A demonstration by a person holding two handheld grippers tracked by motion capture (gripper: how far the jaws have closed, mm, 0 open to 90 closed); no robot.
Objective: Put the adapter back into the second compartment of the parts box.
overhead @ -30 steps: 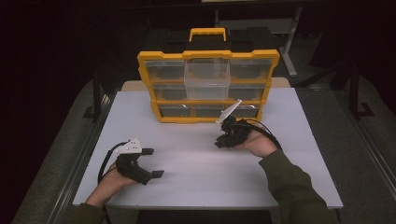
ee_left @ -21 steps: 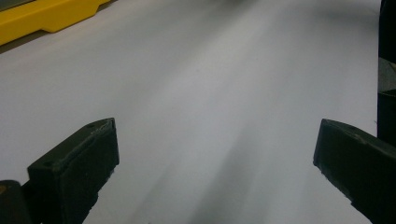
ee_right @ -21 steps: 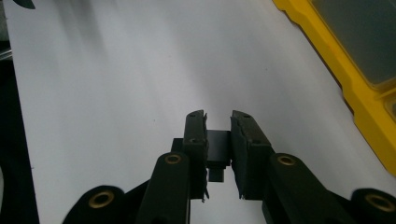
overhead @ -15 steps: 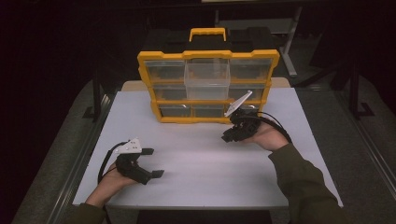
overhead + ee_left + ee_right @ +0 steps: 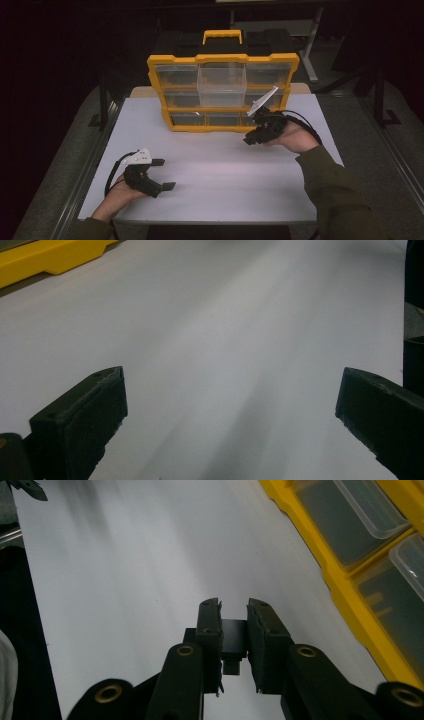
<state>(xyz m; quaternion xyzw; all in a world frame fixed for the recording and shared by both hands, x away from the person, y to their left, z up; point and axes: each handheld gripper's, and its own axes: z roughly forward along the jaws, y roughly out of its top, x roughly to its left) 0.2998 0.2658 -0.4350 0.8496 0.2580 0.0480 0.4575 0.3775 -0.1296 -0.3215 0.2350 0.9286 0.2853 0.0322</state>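
A yellow organizer (image 5: 222,59) with clear drawers stands upright at the back of the white table (image 5: 220,170). My right gripper (image 5: 249,140) hovers just in front of its lower right drawers, with the tips pointing left and down. In the right gripper view the jaws (image 5: 234,605) stand close together, shut on a small black block (image 5: 234,639). The organizer's yellow frame (image 5: 345,597) runs along the right of that view. My left gripper (image 5: 167,174) rests at the table's front left, open with nothing between its jaws (image 5: 230,405).
The organizer's yellow base (image 5: 45,257) shows at the far left of the left gripper view. A black carry case with a yellow handle (image 5: 222,36) sits behind the organizer. Dark floor and metal frames surround the table.
My right gripper has risen and moved right and back, closer to the organizer's lower right drawers, with its jaws unchanged. The left gripper has stayed in place.
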